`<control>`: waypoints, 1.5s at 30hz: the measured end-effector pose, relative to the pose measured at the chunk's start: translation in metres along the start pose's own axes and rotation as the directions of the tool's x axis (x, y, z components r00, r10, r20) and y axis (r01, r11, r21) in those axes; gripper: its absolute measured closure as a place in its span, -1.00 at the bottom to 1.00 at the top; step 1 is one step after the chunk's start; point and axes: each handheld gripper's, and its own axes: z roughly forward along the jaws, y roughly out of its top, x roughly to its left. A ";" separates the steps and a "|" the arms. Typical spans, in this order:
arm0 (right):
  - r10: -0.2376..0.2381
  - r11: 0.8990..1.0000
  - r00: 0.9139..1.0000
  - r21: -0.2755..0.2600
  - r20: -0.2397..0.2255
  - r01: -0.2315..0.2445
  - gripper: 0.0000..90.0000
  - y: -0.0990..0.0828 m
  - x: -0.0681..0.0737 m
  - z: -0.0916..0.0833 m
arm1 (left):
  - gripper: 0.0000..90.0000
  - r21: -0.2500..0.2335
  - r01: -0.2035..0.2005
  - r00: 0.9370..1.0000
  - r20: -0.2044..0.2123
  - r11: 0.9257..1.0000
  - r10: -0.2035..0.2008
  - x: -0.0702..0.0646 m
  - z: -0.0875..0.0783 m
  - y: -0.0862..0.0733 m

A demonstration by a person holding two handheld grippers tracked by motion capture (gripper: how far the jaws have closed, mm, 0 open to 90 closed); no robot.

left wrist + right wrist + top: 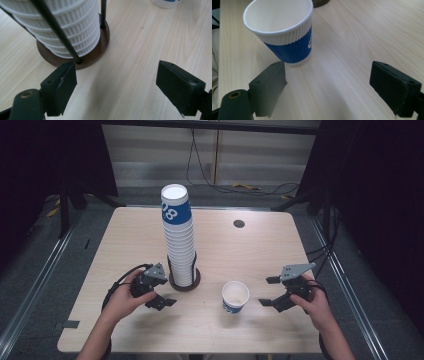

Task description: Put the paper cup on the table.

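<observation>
top cup [175, 209] of stack | blue band | white digit 8 legible, preceding character unclear

Looks like a lab / recording setup, not a home or office. Light wood worktop [260, 250] stands alone on grey floor, w/ black curtains [380, 195] hung on both sides. Metal floor rails [30, 290] run along left + right of it. Loose cables [220, 180] trail across the floor behind, against a plain panelled wall [150, 150]. Cable grommet [239, 224] set in the worktop, tape marks on the floor near its corner
</observation>
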 end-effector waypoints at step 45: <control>0.053 0.997 0.995 0.060 0.080 -0.057 -0.71 -0.037 -0.019 0.012 | -0.62 -0.066 0.090 0.992 -0.082 0.994 -0.095 0.044 -0.010 -0.061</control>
